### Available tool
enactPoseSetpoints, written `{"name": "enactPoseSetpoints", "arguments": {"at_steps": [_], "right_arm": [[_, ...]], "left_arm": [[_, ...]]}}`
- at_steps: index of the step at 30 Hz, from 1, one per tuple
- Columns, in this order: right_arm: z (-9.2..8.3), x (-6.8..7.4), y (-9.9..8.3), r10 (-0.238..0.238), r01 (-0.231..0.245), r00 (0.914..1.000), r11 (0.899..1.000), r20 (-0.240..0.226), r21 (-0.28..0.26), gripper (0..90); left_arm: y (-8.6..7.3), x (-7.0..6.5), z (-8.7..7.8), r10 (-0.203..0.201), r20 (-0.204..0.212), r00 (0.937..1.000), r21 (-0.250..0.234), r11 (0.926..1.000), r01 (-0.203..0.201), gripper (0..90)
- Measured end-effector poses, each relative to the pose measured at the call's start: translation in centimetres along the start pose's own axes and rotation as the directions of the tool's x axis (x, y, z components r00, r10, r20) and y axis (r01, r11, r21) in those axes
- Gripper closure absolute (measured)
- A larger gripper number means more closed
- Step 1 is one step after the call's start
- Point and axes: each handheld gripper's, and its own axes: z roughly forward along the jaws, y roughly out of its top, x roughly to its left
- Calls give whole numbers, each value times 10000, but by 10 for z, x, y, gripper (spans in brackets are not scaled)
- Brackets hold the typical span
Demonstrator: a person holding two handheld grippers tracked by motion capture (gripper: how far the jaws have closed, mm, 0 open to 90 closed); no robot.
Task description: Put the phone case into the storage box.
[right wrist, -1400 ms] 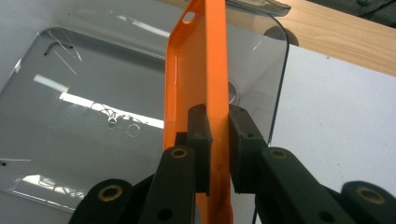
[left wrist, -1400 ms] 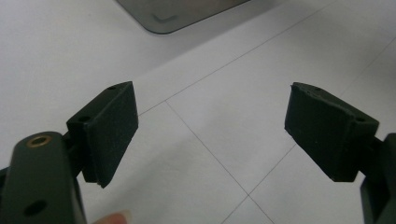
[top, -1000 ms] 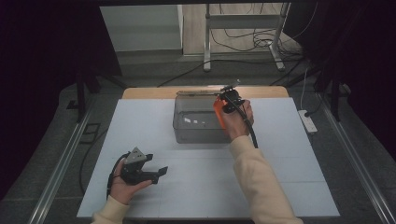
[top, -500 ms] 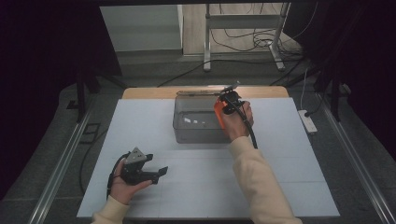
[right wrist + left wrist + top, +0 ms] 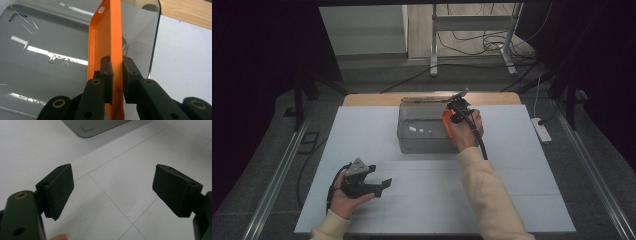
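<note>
Left black two-jaw gripper (image 5: 377, 186), held low in the left hand (image 5: 343, 195) with jaws spread wide and nothing between them; right black two-jaw gripper (image 5: 116, 68), carried on an outstretched cream-sleeved right forearm (image 5: 489, 192), jaws pinched tight.

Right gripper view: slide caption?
Right gripper clamps an orange phone case over a clear bin.

Wide bare room on the white table (image 5: 512, 200) in front of the clear bin (image 5: 422, 142) and to both its sides. Passage into the bin's right end blocked by the right gripper (image 5: 451, 121) clamping an orange phone case (image 5: 106, 37). Open-jawed left gripper (image 5: 382, 184) resting well forward-left of the bin.
</note>
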Motion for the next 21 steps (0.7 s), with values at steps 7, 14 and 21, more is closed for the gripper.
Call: {"name": "enactPoseSetpoints", "arguments": {"at_steps": [7, 14, 21], "right_arm": [[2, 3, 0, -129, 128, 9998, 9999, 130, 53, 803], [4, 3, -1, -123, 121, 9998, 9998, 141, 130, 802], [6, 3, -2, -105, 102, 9998, 9998, 181, 172, 803]], "left_arm": [[0, 0, 0, -8, 1, 10000, 6, 10000, 8, 172], [0, 0, 0, -7, 1, 10000, 5, 10000, 7, 171], [0, 0, 0, -30, -7, 10000, -17, 10000, 30, 171]]}}
